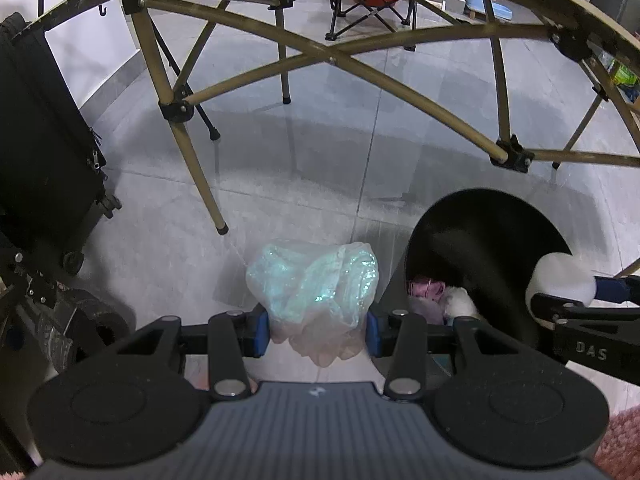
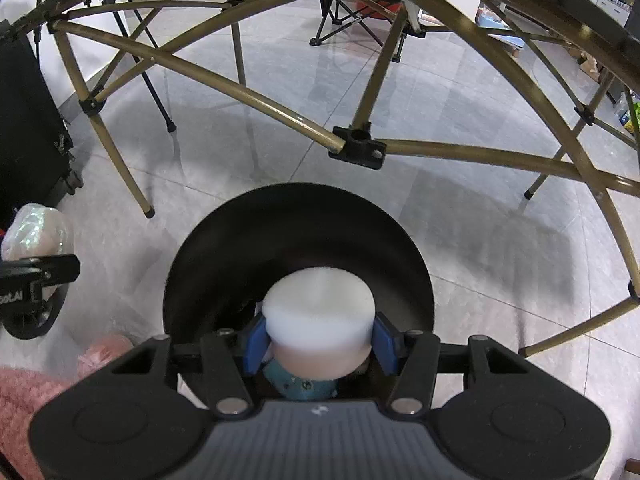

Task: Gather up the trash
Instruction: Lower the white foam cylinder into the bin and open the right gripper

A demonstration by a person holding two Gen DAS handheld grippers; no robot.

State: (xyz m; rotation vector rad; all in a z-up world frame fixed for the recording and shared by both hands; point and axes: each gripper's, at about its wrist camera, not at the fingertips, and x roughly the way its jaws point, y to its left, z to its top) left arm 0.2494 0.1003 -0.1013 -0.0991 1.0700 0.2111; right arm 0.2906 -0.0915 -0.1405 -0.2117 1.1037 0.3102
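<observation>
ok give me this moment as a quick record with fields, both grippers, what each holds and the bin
left gripper: shut on crumpled plastic bag, left of the bin
right gripper: shut on white foam cylinder, over the bin's mouth
bin: black, round, on the tiled floor, some trash already inside
backdrop: folding table frame

Crinkled glossy plastic bag [image 1: 314, 292]; matt white foam puck [image 2: 320, 312].

Both grippers [image 1: 318, 330] [image 2: 319, 340] clamped, angled downward
</observation>
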